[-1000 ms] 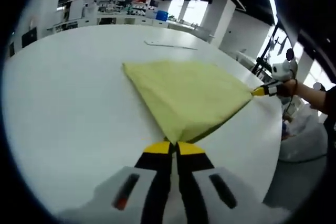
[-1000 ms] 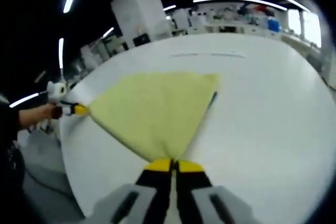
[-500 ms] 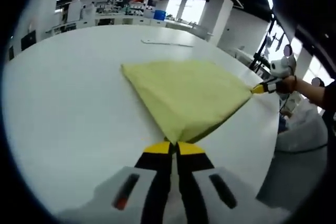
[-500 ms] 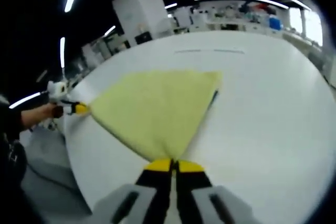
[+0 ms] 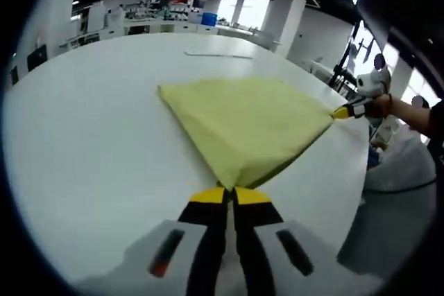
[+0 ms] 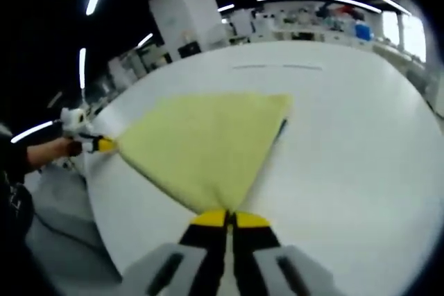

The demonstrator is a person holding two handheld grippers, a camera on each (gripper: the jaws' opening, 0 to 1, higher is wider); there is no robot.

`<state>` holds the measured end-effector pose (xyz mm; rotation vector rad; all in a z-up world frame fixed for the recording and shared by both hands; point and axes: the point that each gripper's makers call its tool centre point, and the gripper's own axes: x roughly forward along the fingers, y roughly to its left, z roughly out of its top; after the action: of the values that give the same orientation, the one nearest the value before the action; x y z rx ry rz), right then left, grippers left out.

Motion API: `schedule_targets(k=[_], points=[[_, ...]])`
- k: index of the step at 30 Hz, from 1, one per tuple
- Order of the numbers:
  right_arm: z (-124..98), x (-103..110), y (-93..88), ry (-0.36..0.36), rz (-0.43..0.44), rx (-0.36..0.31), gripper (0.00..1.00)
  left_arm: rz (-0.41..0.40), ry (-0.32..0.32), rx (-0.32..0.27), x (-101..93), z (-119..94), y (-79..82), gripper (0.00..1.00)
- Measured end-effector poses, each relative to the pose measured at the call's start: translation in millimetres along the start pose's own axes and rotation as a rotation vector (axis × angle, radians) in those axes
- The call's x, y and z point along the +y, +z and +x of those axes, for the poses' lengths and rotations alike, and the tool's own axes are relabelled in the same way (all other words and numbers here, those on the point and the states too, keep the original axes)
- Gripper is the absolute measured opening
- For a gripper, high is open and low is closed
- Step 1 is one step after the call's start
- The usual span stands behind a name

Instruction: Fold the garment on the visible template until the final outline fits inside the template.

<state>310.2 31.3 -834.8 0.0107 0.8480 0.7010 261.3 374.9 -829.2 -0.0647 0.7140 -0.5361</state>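
I can read no text, label, brand, number or sign anywhere in my left gripper view or right gripper view.

Ahead of my left tool [image 5: 230, 193] I see the garment [image 5: 246, 126] as soft, matt yellow cloth with a faintly napped weave. The bench [image 5: 83, 129] under it looks smooth, white, lightly sheened. My tool's yellow-and-black tips look like matt plastic.

Both tools are clamped tight: left tool [image 5: 230, 193] and right tool [image 6: 229, 217] each pinch a cloth [image 5: 246, 123] corner, jaws together. Arms look stretched wide apart, I think.
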Motion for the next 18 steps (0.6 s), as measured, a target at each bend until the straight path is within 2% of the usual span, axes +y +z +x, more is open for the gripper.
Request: schedule_targets(k=[8, 11, 13, 16, 18], points=[[0.4, 0.9, -0.4, -0.016, 0.030, -0.003, 0.00, -0.027, 0.030, 0.008, 4.3, 1.5, -2.6, 0.01], [0.6, 0.1, -0.6, -0.026, 0.030, 0.002, 0.04, -0.037, 0.033, 0.012, 4.5, 0.7, -2.9, 0.03], [-0.4, -0.2, -2.8, -0.043, 0.054, 0.020, 0.12, -0.053, 0.032, 0.016, 4.9, -0.5, -3.7, 0.06], [0.0, -1.0, 0.1, -0.073, 0.038, 0.003, 0.30, -0.070, 0.039, -0.007, 7.1, -2.6, -0.8, 0.26], [-0.9, 2.9, 2.4, -0.074, 0.046, 0.002, 0.40, -0.079, 0.037, -0.021, 5.5, -4.2, 2.1, 0.34]])
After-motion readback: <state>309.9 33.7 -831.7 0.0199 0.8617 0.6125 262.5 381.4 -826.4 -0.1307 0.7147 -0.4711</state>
